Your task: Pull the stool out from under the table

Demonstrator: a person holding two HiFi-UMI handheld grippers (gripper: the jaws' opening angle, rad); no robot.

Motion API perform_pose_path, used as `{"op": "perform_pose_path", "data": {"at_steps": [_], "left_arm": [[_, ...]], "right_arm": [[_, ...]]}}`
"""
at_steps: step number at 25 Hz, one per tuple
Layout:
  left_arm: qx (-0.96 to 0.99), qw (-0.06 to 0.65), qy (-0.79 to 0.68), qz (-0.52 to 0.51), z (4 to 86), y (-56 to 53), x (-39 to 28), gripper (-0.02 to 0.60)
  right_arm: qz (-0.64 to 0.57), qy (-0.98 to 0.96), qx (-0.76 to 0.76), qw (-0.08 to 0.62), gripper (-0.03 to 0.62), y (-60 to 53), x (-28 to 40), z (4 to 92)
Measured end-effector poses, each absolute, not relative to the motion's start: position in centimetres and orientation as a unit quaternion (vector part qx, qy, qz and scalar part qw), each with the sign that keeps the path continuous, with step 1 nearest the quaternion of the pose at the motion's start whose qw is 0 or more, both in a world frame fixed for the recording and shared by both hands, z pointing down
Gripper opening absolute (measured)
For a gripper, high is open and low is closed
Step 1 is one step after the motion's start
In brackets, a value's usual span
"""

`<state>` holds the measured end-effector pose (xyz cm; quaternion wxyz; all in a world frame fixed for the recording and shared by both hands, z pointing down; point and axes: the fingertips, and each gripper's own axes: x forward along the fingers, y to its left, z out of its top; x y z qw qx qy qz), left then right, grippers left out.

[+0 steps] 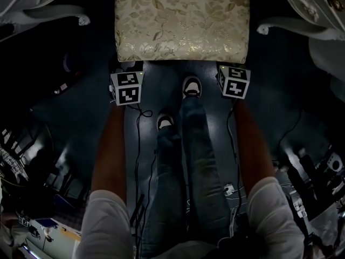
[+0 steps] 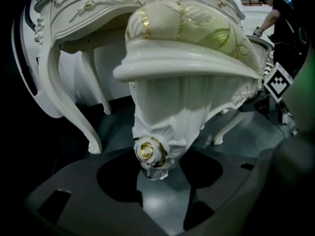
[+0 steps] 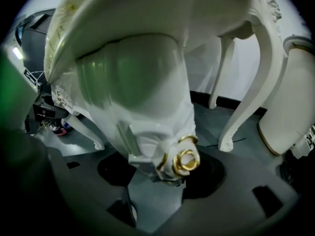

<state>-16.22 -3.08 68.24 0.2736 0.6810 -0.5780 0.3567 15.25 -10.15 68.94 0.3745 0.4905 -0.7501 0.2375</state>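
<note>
Apparently the pull is partly done at best, and most of it may still be ahead. At far left, the tabletop's curved left leg ends in a scroll foot beside the stool. Next, the left claw sits at the stool's near left corner. Its jaws are spread wide on the gilt-rosette knee there, and they look clamped rather than merely around it. The stool itself stands in the knee gap between the tabletop's two legs. Its near edge is already past their feet on the person's side, but its far edge runs out of the head view, so I cannot tell how much still lies under the tabletop.

Directly behind the stool are the person's shoes. Thin cables trail along the floor beside them, and both lie in the path of a straight backward drag. The right claw mirrors the left, apparently gripping the near right corner knee. Beyond it, the right leg stands close to the stool's side, so a skewed pull could knock against it.
</note>
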Motion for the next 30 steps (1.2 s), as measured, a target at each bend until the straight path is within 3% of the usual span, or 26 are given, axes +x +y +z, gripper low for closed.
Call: {"op": "perform_pose_path", "data": {"at_steps": [19, 30], "left_arm": [[0.697, 0.268, -0.561, 0.358, 67.7, -2.9, -16.2, 0.252], [0.694, 0.266, -0.56, 0.365, 67.2, -10.7, -17.0, 0.252]], "right_arm": [[0.242, -0.74, 0.505, 0.373, 0.256, -9.1, 15.4, 68.7], [0.237, -0.744, 0.502, 0.371, 0.256, -17.0, 14.6, 68.9]]}}
